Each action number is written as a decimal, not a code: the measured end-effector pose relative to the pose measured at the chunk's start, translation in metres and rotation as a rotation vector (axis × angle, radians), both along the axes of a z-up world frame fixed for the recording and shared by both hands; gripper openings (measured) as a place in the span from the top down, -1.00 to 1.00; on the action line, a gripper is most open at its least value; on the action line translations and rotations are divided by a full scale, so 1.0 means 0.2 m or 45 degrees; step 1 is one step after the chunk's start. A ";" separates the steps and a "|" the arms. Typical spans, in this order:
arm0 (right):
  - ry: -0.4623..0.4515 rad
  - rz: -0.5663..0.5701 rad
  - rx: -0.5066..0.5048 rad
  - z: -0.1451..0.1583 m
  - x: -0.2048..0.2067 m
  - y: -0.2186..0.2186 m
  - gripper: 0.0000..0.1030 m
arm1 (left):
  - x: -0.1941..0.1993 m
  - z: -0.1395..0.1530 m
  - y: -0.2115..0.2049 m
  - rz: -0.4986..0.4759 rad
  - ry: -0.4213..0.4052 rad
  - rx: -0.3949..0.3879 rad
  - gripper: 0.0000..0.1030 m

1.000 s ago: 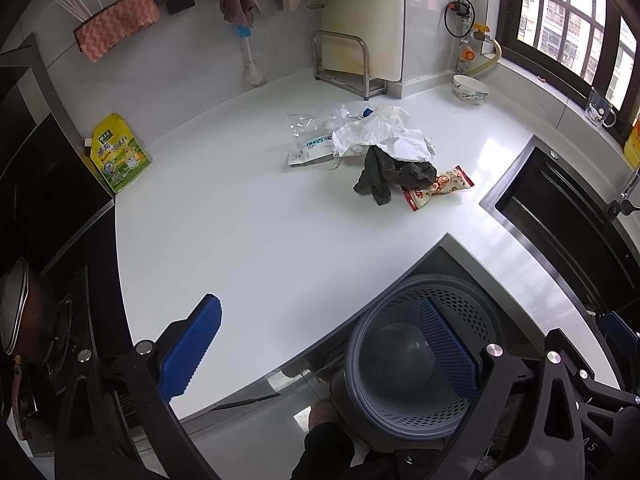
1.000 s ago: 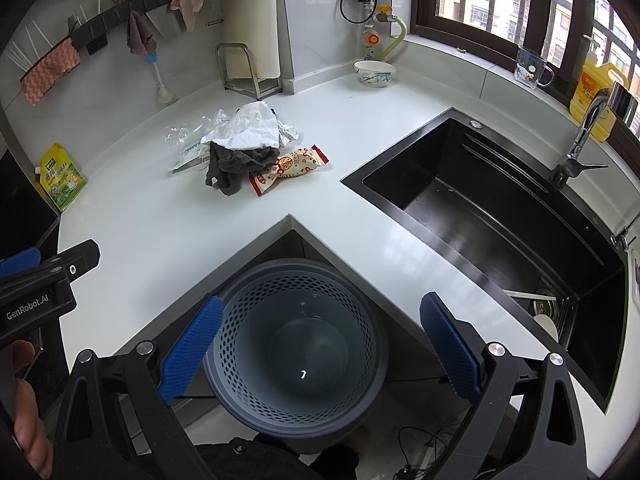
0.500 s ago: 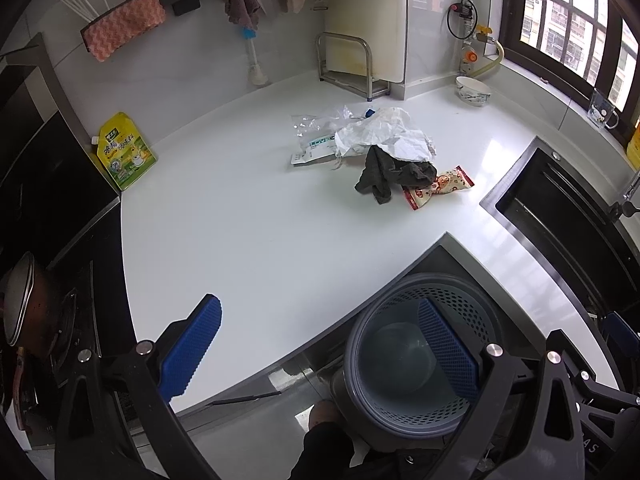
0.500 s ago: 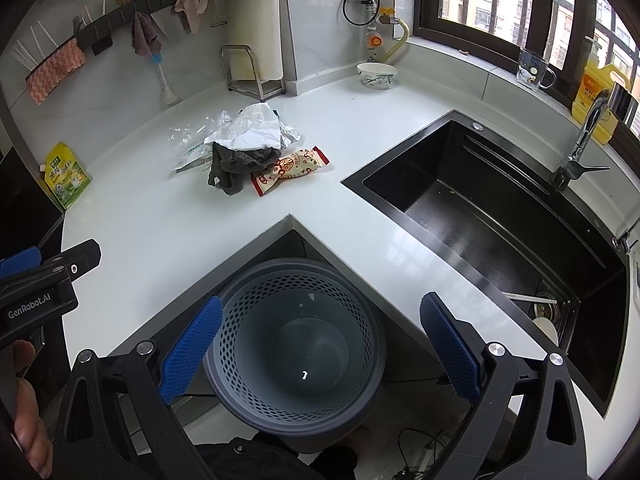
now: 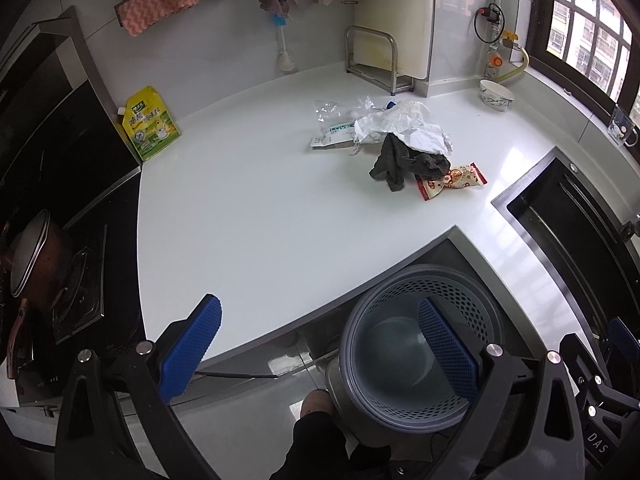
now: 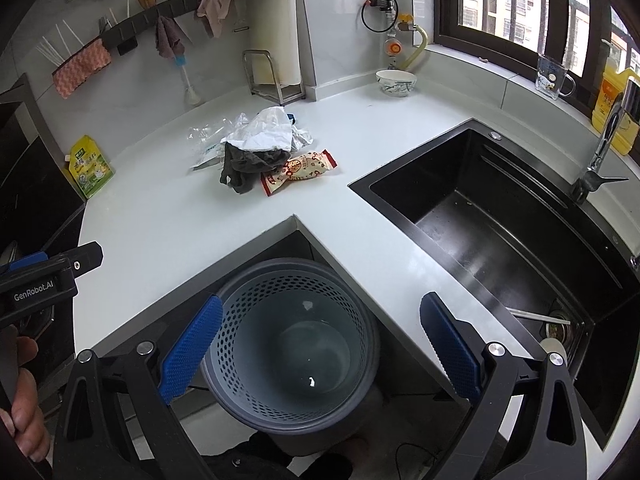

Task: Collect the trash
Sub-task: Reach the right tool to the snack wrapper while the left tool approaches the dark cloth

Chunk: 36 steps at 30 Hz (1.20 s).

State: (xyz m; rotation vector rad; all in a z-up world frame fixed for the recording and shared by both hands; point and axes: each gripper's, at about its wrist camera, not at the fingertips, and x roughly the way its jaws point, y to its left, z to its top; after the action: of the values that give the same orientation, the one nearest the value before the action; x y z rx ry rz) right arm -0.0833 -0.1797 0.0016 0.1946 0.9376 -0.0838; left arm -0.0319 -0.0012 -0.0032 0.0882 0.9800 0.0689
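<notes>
A heap of trash lies on the white counter (image 5: 248,216): crumpled white paper (image 5: 404,126) (image 6: 266,134), a dark rag (image 5: 404,164) (image 6: 248,166), a red snack wrapper (image 5: 452,180) (image 6: 300,170) and clear plastic packaging (image 5: 334,124) (image 6: 208,138). A grey perforated bin (image 5: 424,344) (image 6: 292,344) stands on the floor in the counter's inner corner, with only small scraps at its bottom. My left gripper (image 5: 320,344) and right gripper (image 6: 320,340) both hover open near the bin, well short of the heap, holding nothing.
A black sink (image 6: 512,224) with a tap (image 6: 600,160) lies to the right. A stove with a pot (image 5: 36,256) is at the left. A yellow pouch (image 5: 150,128), a bowl (image 6: 396,82), a metal rack (image 5: 376,62) and a glass mug (image 6: 554,76) stand by the walls.
Both views have shifted slightly, with the trash heap sitting a little closer to frame centre. Both grippers stay open and the trash has not moved.
</notes>
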 end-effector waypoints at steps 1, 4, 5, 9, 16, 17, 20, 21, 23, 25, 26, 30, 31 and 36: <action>-0.003 0.013 0.012 -0.01 0.01 -0.01 -0.84 | -0.01 0.00 0.00 0.005 0.000 0.001 -0.88; 0.006 0.041 0.038 -0.04 0.05 -0.04 -0.83 | -0.01 0.00 0.02 0.020 0.006 0.000 -0.88; 0.003 0.045 0.039 -0.04 0.07 -0.04 -0.83 | -0.01 0.00 0.03 0.021 0.003 -0.003 -0.88; -0.009 0.040 0.024 -0.04 0.19 -0.04 -0.83 | 0.06 -0.01 0.07 0.016 -0.013 -0.012 -0.88; 0.028 -0.096 0.003 -0.09 0.46 -0.02 -0.84 | 0.37 -0.04 0.12 -0.061 -0.024 -0.009 -0.88; 0.040 -0.124 -0.005 -0.10 0.50 -0.02 -0.84 | 0.43 -0.04 0.13 -0.078 -0.025 -0.016 -0.88; 0.088 -0.203 -0.041 -0.16 0.62 -0.02 -0.83 | 0.62 -0.08 0.14 -0.114 -0.016 -0.024 -0.88; 0.104 -0.229 -0.043 -0.18 0.67 -0.03 -0.83 | 0.69 -0.10 0.13 -0.129 -0.013 -0.026 -0.88; 0.129 -0.275 -0.050 -0.23 0.75 -0.03 -0.83 | 0.81 -0.14 0.12 -0.162 -0.015 -0.031 -0.88; 0.148 -0.314 -0.057 -0.27 0.84 -0.02 -0.83 | 0.92 -0.17 0.11 -0.194 -0.019 -0.035 -0.88; 0.153 -0.334 -0.055 -0.29 0.88 -0.02 -0.83 | 0.97 -0.19 0.10 -0.209 -0.019 -0.036 -0.88; 0.161 -0.419 -0.065 -0.35 1.02 -0.01 -0.83 | 1.13 -0.26 0.07 -0.266 -0.017 -0.034 -0.88; 0.162 -0.441 -0.070 -0.36 1.05 -0.02 -0.83 | 1.16 -0.27 0.06 -0.278 -0.014 -0.035 -0.88; 0.170 -0.553 -0.033 -0.42 1.17 -0.07 -0.83 | 1.29 -0.32 0.03 -0.339 0.016 -0.041 -0.88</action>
State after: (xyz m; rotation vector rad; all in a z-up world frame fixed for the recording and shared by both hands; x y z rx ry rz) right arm 0.1497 -0.1932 -0.0823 0.3703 1.0138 -0.5142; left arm 0.2270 0.0054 -0.0680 0.1887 0.9740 -0.1917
